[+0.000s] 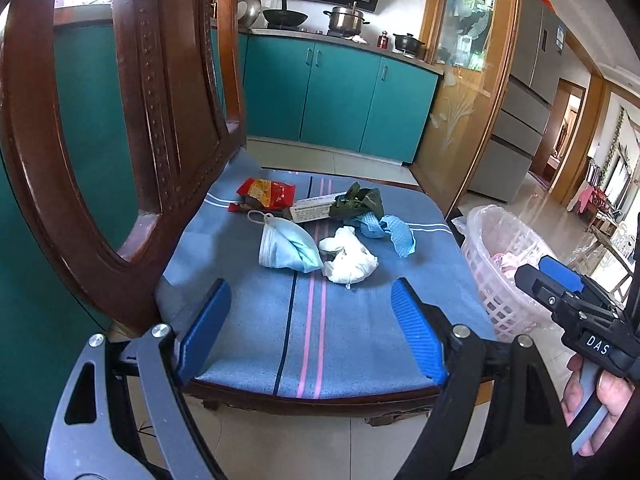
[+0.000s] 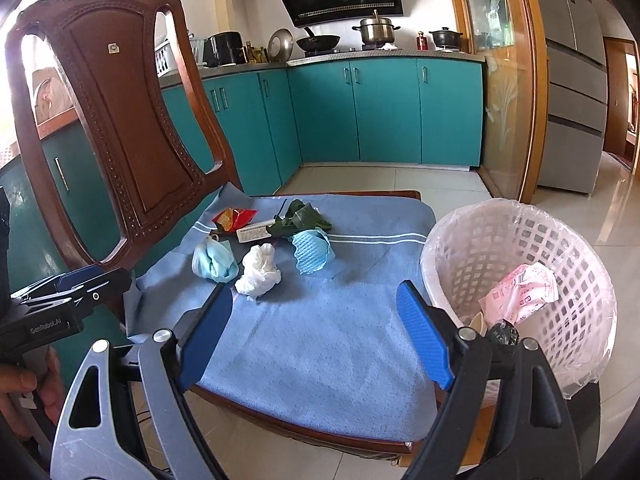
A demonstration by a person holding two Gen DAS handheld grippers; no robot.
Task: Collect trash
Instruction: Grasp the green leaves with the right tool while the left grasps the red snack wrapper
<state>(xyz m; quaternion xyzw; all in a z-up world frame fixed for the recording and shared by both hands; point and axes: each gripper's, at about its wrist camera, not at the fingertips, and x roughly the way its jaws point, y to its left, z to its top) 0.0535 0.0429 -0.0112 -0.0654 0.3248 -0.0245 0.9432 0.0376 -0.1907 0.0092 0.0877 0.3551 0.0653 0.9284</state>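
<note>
Left gripper (image 1: 312,332) agape; face mask (image 1: 288,246) lengthwise toward camera.

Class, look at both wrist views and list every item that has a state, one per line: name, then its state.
left gripper: open, empty
right gripper: open, empty
face mask: crumpled, on the chair cushion
white tissue: balled up, beside the mask
blue cloth: curled, on the cushion
red wrapper: torn open, lying flat
waste basket: upright, bag-lined, partly filled
</note>
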